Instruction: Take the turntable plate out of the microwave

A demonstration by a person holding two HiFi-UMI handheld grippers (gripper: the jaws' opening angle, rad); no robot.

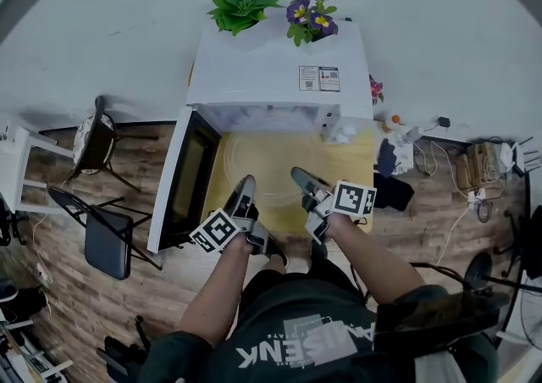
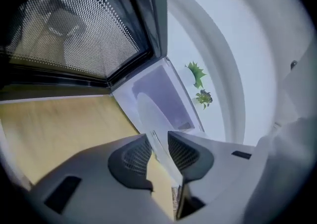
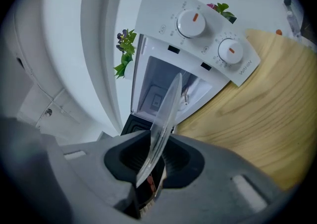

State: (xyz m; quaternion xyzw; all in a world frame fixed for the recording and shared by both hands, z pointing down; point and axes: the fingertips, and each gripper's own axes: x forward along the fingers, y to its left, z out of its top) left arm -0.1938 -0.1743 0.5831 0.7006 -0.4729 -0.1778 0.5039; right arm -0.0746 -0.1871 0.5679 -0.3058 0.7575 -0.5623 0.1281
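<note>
The clear turntable plate (image 1: 269, 165) is out of the open microwave (image 1: 279, 68), held just in front of it over the yellow desk (image 1: 362, 161). The left tool (image 1: 246, 183) and the right tool (image 3: 153, 154) each clench its near rim, one at either side

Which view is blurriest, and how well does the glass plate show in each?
Left gripper view: softest, table smeared, turntable plate only a pale ghost. Right gripper view: plate edge clearest, in the right hand-held gripper. Head view: heavy fisheye bending, plate faint against the yellow top.
</note>
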